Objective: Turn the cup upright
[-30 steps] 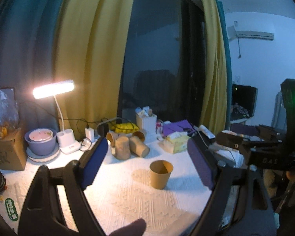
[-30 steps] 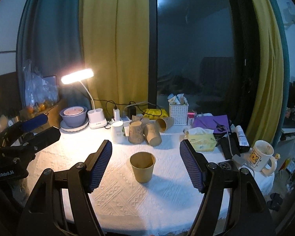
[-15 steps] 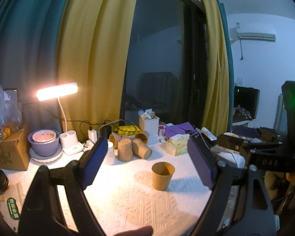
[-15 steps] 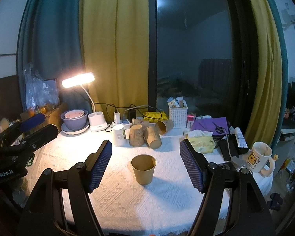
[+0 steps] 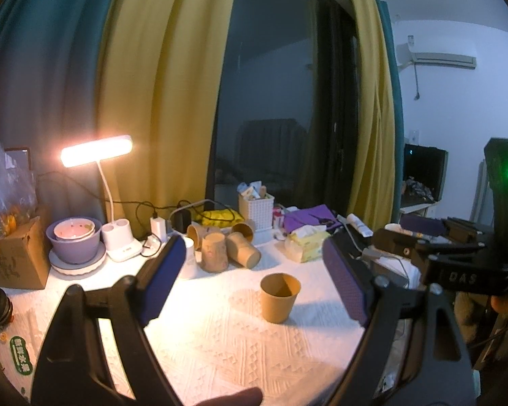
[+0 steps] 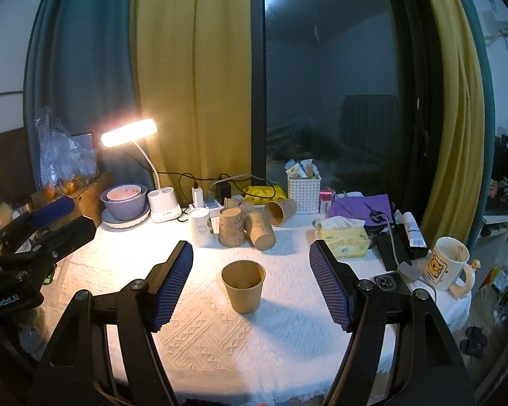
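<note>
A brown paper cup (image 6: 243,285) stands upright, mouth up, on the white tablecloth (image 6: 288,338). It also shows in the left wrist view (image 5: 280,292). My right gripper (image 6: 250,284) is open and empty, held back above the table's near edge, with the cup in line between its blue pads but farther away. My left gripper (image 5: 254,284) is open and empty, raised at the table's left side, and shows in the right wrist view (image 6: 50,216). The right gripper shows in the left wrist view (image 5: 420,233).
Behind the cup lie a cluster of paper cups (image 6: 250,225), a white cup (image 6: 199,226), a lit desk lamp (image 6: 128,137), purple bowls (image 6: 123,199), a white basket (image 6: 303,193) and a tissue pack (image 6: 345,238). A bear mug (image 6: 448,264) and a phone (image 6: 387,282) sit right.
Both grippers have drawn back and risen a little from the table, so the cup looks slightly farther. The cup has stayed upright and still.
</note>
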{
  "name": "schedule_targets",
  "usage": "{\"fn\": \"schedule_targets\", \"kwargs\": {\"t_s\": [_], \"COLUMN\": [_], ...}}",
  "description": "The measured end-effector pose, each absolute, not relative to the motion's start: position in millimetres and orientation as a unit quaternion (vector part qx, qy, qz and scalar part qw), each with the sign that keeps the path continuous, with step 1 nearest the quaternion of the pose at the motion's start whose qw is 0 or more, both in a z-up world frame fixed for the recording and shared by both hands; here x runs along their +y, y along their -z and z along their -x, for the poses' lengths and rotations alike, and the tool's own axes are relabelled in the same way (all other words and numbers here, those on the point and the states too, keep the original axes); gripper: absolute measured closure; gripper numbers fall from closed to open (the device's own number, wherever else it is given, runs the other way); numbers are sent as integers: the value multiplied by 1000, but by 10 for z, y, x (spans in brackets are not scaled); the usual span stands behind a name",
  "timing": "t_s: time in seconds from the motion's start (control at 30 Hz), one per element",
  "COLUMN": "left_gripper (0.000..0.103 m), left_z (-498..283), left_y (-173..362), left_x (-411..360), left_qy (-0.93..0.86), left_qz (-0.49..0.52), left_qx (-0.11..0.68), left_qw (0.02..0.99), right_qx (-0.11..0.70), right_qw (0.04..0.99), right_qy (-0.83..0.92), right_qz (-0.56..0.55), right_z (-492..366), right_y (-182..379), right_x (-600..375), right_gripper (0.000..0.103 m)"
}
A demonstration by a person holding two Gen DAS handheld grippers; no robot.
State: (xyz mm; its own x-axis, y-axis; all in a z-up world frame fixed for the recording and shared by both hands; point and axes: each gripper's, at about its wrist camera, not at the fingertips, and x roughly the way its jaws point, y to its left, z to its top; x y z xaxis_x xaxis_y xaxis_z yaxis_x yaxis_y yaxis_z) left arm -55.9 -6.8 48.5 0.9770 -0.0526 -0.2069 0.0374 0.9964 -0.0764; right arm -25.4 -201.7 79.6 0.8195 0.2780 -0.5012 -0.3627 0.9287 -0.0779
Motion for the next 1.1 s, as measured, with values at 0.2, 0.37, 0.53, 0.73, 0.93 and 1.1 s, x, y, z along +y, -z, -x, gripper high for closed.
{"fn": "schedule_targets", "kwargs": {"t_s": [0.2, 0.37, 0.53, 0.73, 0.93, 1.1], "left_gripper": [19, 19, 19, 19, 19, 19], "left_z": [545, 539, 534, 535, 535, 545], "left_y": [-467, -463, -447, -447, -430, -412], "left_x": [-75, -73, -72, -70, -67, -72], "left_qy": [22, 21, 19, 19, 19, 16], "left_qz": [36, 37, 37, 38, 38, 41], "left_qx": [111, 112, 113, 113, 114, 116], "left_qw": [993, 993, 993, 993, 993, 992], "right_qx": [252, 254, 254, 258, 259, 264], "right_qw": [949, 949, 949, 948, 948, 946], "right_qy": [-168, -168, -168, -168, -167, -167], "right_qz": [85, 85, 85, 84, 84, 84], "right_z": [245, 242, 240, 253, 251, 238], "right_y": [-764, -743, -746, -697, -675, -638], "right_x": [-2017, -2019, -2016, -2024, -2025, -2013], "right_gripper": [29, 29, 29, 29, 29, 29]}}
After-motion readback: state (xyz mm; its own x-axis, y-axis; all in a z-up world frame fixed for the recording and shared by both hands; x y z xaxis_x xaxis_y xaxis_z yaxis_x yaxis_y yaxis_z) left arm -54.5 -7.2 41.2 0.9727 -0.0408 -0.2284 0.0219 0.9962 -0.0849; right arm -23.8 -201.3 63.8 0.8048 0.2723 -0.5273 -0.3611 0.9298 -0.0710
